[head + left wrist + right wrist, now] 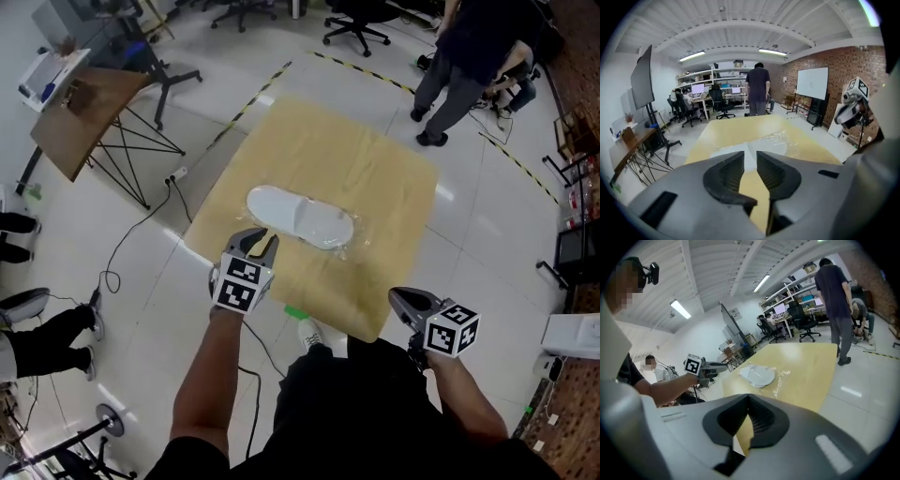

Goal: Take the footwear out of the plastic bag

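Observation:
A white slipper [300, 216] lies inside a clear plastic bag [349, 242] near the middle of the tan table [394, 169]. My left gripper [259, 240] hovers at the table's near-left edge, just short of the slipper's heel end; its jaws stand apart with nothing between them. In the left gripper view the slipper [751, 146] shows through that gap [750, 159]. My right gripper [405, 298] is shut and empty, off the table's near-right corner. In the right gripper view the bagged slipper [758, 375] lies well ahead of the closed jaws.
A person [464, 61] stands past the table's far right corner. A wooden folding table [84, 112] and office chairs [358, 21] stand to the left and back. Cables [141, 234] and striped tape [246, 103] run over the floor on the left.

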{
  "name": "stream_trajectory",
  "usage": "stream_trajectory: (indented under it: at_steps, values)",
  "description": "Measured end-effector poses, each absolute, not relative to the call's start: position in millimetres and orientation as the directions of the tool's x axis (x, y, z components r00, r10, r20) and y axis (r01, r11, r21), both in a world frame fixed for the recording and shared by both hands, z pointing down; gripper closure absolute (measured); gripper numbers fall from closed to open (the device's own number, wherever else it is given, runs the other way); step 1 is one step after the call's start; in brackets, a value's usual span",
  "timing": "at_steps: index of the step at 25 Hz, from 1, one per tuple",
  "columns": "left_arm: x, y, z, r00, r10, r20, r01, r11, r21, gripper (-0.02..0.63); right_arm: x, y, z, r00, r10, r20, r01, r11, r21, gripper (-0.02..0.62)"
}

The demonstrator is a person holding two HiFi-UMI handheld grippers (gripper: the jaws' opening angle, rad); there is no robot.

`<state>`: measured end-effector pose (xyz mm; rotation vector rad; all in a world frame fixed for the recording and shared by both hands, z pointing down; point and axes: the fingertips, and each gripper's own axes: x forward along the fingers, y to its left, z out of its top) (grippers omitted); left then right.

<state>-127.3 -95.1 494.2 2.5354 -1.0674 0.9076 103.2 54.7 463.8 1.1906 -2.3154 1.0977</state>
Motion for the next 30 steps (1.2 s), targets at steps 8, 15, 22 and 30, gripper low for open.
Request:
stream_trajectory:
  at_steps: [8, 15, 22, 30]
  values:
    - [-72, -162, 554, 0.537, -0.311, 0.784, -0.337, -0.931, -0.138, 0.442, 102, 18, 479, -0.635, -0.513, 0.578, -0.773, 0.412, -0.483, 0.592]
    - [-58, -159, 595, 0.491, -0.193, 0.849, -0.272, -0.96, -0.061, 0.414, 112, -9, 500, -0.655, -0.486, 0.578, -0.756, 0.408, -0.512, 0.593]
    - [-62, -131, 596, 0.484, -0.279, 0.83, -0.482, -0.876, -0.013, 0.447, 133, -38, 524, -0.666, -0.471, 0.578, -0.746, 0.398, -0.535, 0.592]
    - [-70, -59, 586, 0.507, -0.28, 0.815, -0.763, -0.586, 0.273, 0.49, 113, -83, 546, -0.641, -0.419, 0.643, -0.743, 0.55, -0.381, 0.592]
